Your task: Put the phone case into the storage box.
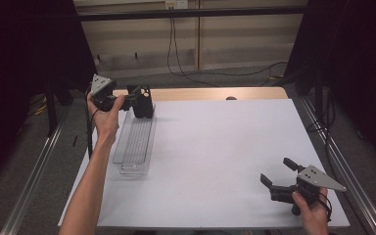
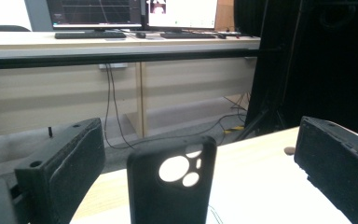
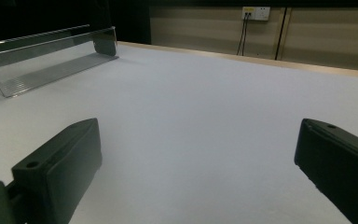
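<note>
Black phone case (image 2: 170, 184) stands upright at far end of clear tray (image 1: 136, 142), upper left of frame — dead centre between wide-open left gripper (image 1: 138, 103) jaws, untouched. Right gripper (image 1: 278, 175) wide, empty, lower right — well apart.

We see a matt black, rubbery-looking phone case (image 2: 170, 179), a glossy clear ribbed plastic tray (image 1: 136, 142), and a smooth matt white sheet covering the pale wood tabletop (image 1: 210, 93). Our fingers (image 3: 58, 168) look matt black plastic.
</note>
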Available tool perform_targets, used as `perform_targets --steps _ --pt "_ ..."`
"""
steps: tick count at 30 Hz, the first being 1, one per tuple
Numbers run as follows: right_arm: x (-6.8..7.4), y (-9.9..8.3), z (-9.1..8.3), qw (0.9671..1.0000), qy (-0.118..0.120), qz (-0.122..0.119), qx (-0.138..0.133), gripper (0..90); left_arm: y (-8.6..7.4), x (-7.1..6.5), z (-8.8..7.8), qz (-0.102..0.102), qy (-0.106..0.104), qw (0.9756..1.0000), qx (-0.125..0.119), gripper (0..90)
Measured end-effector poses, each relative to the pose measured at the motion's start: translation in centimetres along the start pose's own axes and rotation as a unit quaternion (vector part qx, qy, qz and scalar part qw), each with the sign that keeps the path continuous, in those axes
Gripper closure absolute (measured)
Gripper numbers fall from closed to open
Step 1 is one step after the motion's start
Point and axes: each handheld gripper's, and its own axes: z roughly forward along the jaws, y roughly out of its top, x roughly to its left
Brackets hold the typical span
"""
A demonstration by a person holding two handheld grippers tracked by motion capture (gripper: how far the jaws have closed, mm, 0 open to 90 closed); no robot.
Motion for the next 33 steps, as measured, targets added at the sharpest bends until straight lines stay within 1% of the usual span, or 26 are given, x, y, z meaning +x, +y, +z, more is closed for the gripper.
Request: perform_targets --steps 2,3,5,7,8,9,10,11,13,14,15,17,19,21,24,26,28,30,33 --pt "0.0 0.1 -0.1 1.0000 -0.003 -0.004 -0.003 0.2 -0.2 -0.2 -0.3 0.004 -0.002 1.0000 -0.001 2.3" --pt "0.1 0.1 -0.1 1.0000 -0.001 -0.002 -0.003 0.2 -0.4 -0.3 -0.4 0.004 -0.005 1.0000 0.000 2.3" --pt "0.2 0.2 -0.2 1.0000 -0.001 -0.005 -0.007 0.0 -0.8 -0.4 -0.6 0.009 -0.005 0.9999 0.004 2.3" --pt "0.3 0.2 -0.1 1.0000 0.002 -0.005 -0.007 0.0 -0.9 -0.6 -0.9 0.005 -0.012 0.9999 0.000 2.3" --pt "0.3 0.2 -0.1 1.0000 0.002 -0.005 -0.009 0.0 -1.0 -0.7 -1.1 0.008 -0.012 0.9999 0.000 2.2" --pt "0.2 0.2 -0.1 0.9999 0.003 -0.005 -0.009 0.0 -1.1 -0.8 -1.3 0.017 -0.014 0.9997 0.007 2.2" --pt "0.2 0.2 0.0 0.9999 0.001 -0.004 -0.011 0.0 -1.2 -1.0 -1.6 0.025 -0.011 0.9996 0.008 2.2" --pt "0.2 0.2 0.0 0.9999 0.000 -0.002 -0.011 0.0 -1.2 -1.0 -1.9 0.029 -0.009 0.9995 0.004 2.2" --pt "0.1 0.1 0.0 0.9999 -0.001 -0.002 -0.010 0.0 -1.4 -1.2 -2.4 0.024 -0.015 0.9996 0.004 2.1" --pt "0.1 0.1 0.0 1.0000 -0.002 -0.002 -0.009 0.0 -1.5 -1.3 -2.6 0.024 -0.013 0.9996 0.002 2.1" --pt "0.1 0.2 -0.1 1.0000 -0.002 0.002 -0.008 0.0 -1.7 -1.6 -2.8 0.033 -0.007 0.9994 0.007 2.1" --pt "0.1 0.2 -0.3 0.9999 -0.006 -0.001 -0.012 0.0 -2.3 -2.1 -3.0 0.036 -0.021 0.9991 0.009 2.2" --pt "0.1 0.2 -0.4 0.9999 -0.005 -0.002 -0.015 0.0 -2.6 -2.6 -3.4 0.042 -0.022 0.9989 0.006 2.4" --pt "0.0 0.2 -0.4 0.9999 -0.006 -0.003 -0.013 0.0 -2.8 -2.8 -3.7 0.039 -0.033 0.9987 0.007 2.6" --pt "0.1 0.2 -0.4 0.9999 -0.006 -0.003 -0.013 0.0 -2.9 -3.0 -4.2 0.029 -0.033 0.9990 0.002 2.8" --pt "0.1 0.3 -0.4 0.9999 -0.005 -0.003 -0.014 0.0 -3.0 -3.1 -4.6 0.026 -0.032 0.9991 0.001 2.9" --pt "0.1 0.3 -0.5 0.9999 -0.004 -0.004 -0.015 0.0 -3.3 -3.3 -5.1 0.020 -0.036 0.9991 0.002 2.9" --pt "0.1 0.3 -0.5 0.9999 -0.004 -0.004 -0.015 0.0 -3.4 -3.4 -5.5 0.026 -0.037 0.9990 0.005 3.3" --pt "0.1 0.3 -0.5 0.9999 -0.004 -0.004 -0.015 0.0 -3.6 -3.7 -6.2 0.026 -0.043 0.9987 0.005 3.3"
